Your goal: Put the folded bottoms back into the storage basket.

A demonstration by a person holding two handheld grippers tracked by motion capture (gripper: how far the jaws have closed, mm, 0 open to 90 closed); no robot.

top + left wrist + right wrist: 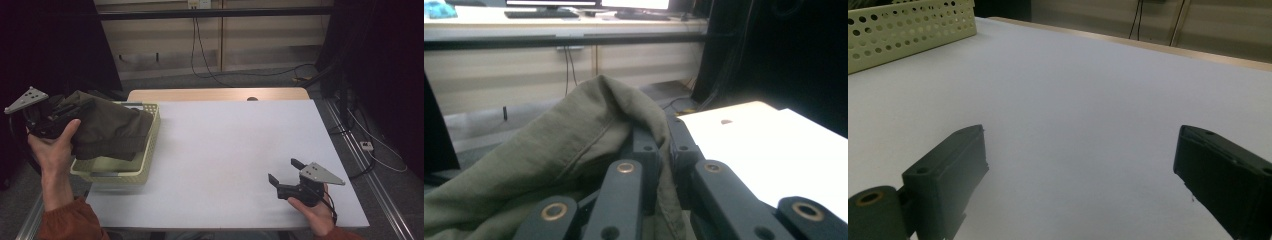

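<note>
Leftmost, the left gripper (60, 112) sits in the person's left hand (52, 145) with its jaws clamped on a fold of an olive-green garment (112, 127); in the left gripper view that cloth (549, 160) bunches up between and over the jaws. The garment hangs over the pale yellow perforated basket (145, 165) at the white table's (230, 150) left edge. Far right, near the front edge, the right gripper (283, 171) rests low above the tabletop, jaws wide apart with nothing between them (1080, 170).
</note>
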